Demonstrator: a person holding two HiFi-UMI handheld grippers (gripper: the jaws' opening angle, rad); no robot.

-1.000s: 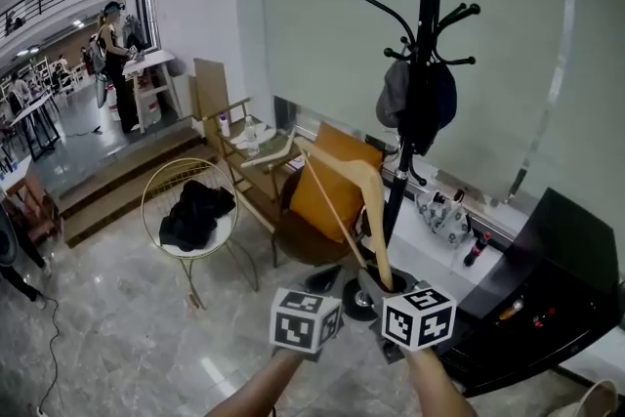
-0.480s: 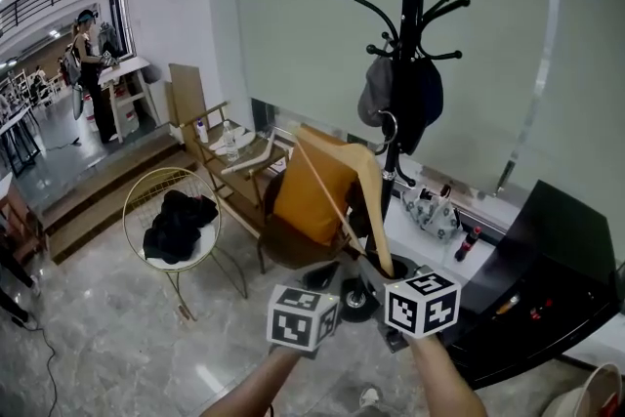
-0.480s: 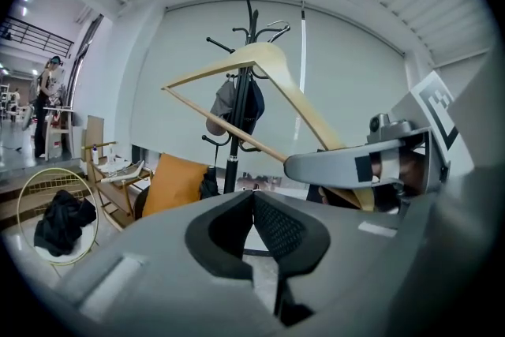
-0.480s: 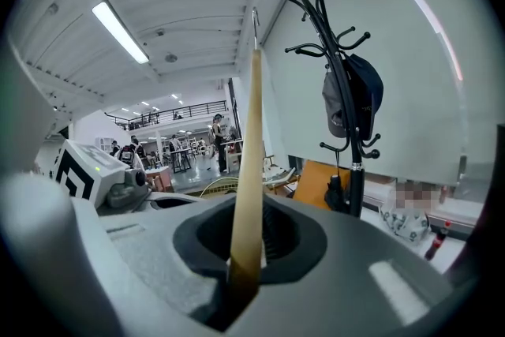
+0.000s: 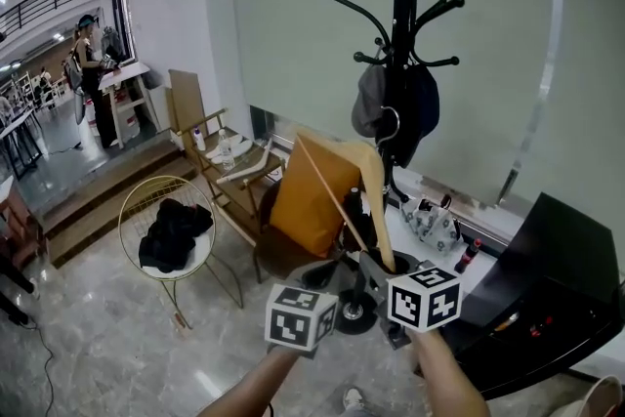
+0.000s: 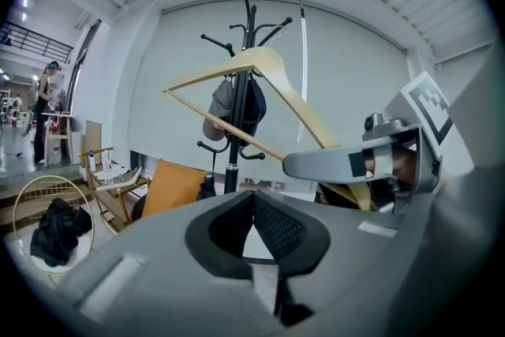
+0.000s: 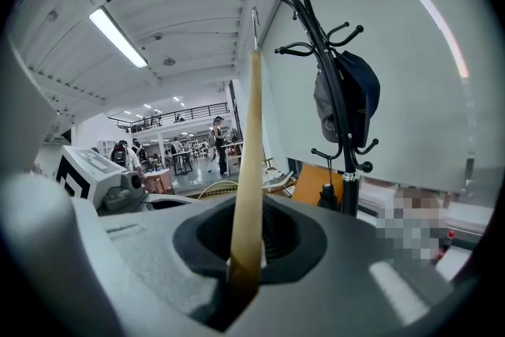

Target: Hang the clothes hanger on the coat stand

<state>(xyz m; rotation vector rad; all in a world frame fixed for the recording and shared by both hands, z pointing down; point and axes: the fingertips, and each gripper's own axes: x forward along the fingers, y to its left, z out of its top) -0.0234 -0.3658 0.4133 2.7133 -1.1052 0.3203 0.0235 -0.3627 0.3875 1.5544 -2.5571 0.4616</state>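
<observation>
My right gripper point(image 7: 248, 252) has its fingers point(image 7: 286, 237) clamped on the lower end of one arm of the wooden clothes hanger point(image 7: 251, 146), which rises steeply up from them. In the head view the hanger stands tilted in front of the black coat stand point(image 5: 400, 5). Its metal hook point(image 5: 391, 125) is up beside the pole, close to a grey cap point(image 5: 368, 103) and a dark cap point(image 5: 422, 107) hanging there; I cannot tell whether the hook touches the stand. My left gripper point(image 6: 254, 226) is just beside the right one, its fingers point(image 6: 278, 226) pressed together on nothing. An orange cushion point(image 5: 311, 195) sits near the stand's foot.
</observation>
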